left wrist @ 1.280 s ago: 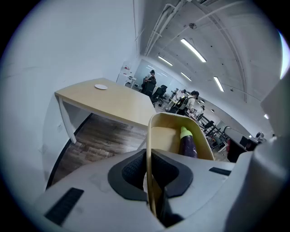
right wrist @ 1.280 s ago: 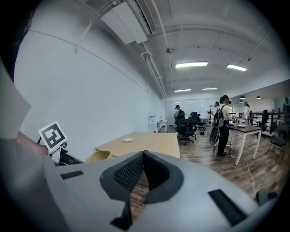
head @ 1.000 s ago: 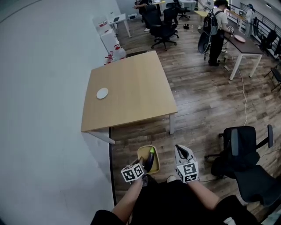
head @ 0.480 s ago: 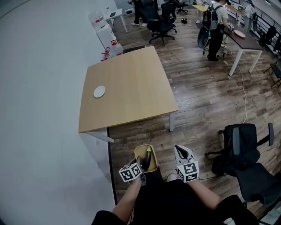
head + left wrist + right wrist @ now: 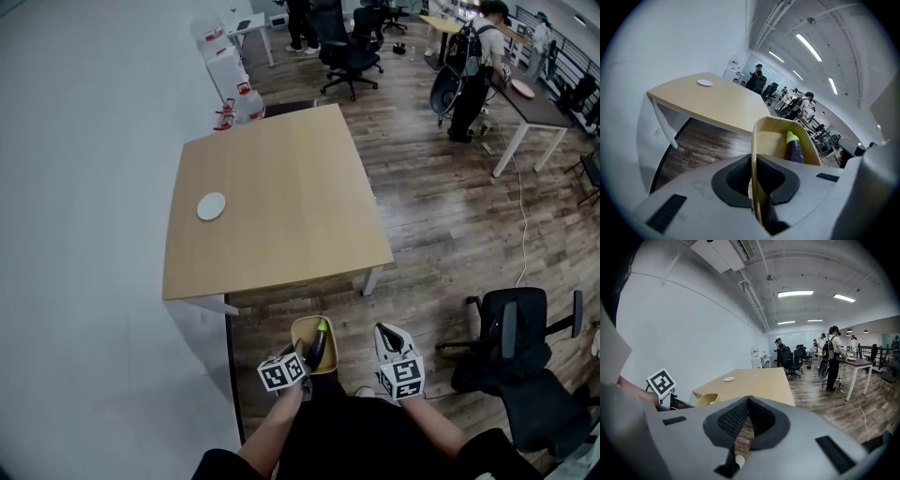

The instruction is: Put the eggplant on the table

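Two grippers low, in front of person; table point(image 5: 281, 197) ahead, not yet reached. Left gripper point(image 5: 753, 183) clamped on near rim of yellow bowl point(image 5: 761, 126); eggplant point(image 5: 795, 150) lies inside, along bowl's far side, green cap pointing away. Right gripper point(image 5: 746, 418) closed, nothing between jaws. Advice: carry bowl level, since one-sided rim grip likely lets it tip; set down near table edge, well apart from white disc point(image 5: 211, 205).

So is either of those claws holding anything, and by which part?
The left gripper clamps the yellow bowl by its near rim, the eggplant inside. The right gripper holds nothing.
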The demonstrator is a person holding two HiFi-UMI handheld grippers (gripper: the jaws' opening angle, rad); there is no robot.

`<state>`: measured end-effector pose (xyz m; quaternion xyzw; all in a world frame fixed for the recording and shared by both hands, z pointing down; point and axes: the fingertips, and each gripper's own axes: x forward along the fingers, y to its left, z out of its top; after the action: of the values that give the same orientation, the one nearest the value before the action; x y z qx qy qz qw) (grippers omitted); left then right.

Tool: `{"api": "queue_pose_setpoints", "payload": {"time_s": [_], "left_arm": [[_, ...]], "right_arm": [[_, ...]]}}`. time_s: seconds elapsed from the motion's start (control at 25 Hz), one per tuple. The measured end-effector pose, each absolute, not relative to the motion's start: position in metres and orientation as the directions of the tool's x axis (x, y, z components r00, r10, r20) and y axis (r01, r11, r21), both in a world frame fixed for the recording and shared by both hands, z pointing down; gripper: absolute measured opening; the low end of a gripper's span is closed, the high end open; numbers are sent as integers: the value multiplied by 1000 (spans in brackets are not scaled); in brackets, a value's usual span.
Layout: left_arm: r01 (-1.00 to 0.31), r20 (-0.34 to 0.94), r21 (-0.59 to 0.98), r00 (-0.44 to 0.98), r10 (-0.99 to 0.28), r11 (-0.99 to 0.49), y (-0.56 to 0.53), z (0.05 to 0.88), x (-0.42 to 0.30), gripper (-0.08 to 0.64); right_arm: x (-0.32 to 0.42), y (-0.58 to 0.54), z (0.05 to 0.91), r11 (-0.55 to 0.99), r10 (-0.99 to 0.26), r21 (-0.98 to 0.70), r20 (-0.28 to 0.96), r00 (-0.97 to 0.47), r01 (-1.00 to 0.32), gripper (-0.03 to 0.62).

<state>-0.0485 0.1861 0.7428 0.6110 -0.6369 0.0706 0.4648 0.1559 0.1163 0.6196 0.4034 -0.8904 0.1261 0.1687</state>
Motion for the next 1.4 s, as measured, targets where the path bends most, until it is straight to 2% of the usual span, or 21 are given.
{"api": "queue_pose_setpoints", "payload": {"time_s": [0.36, 0.84, 1.16, 1.4], "left_arm": [[-836, 666, 511, 239, -707, 199, 85, 738, -124, 20], [-838, 636, 528, 283, -718, 137, -1, 741, -190, 20], [-823, 640, 538, 256, -724, 184, -46, 754, -210, 20], [-797, 636, 558, 234, -735, 230, -93, 767, -230, 20]], "right_arm": [[74, 17, 593, 638, -695, -30, 407, -593, -769, 60], [9, -33, 590, 613, -717, -2, 418, -557, -790, 60], [-1, -62, 607, 620, -700, -8, 447, -558, -784, 60], [-41, -115, 620, 675, -652, -51, 427, -627, -736, 60]]}}
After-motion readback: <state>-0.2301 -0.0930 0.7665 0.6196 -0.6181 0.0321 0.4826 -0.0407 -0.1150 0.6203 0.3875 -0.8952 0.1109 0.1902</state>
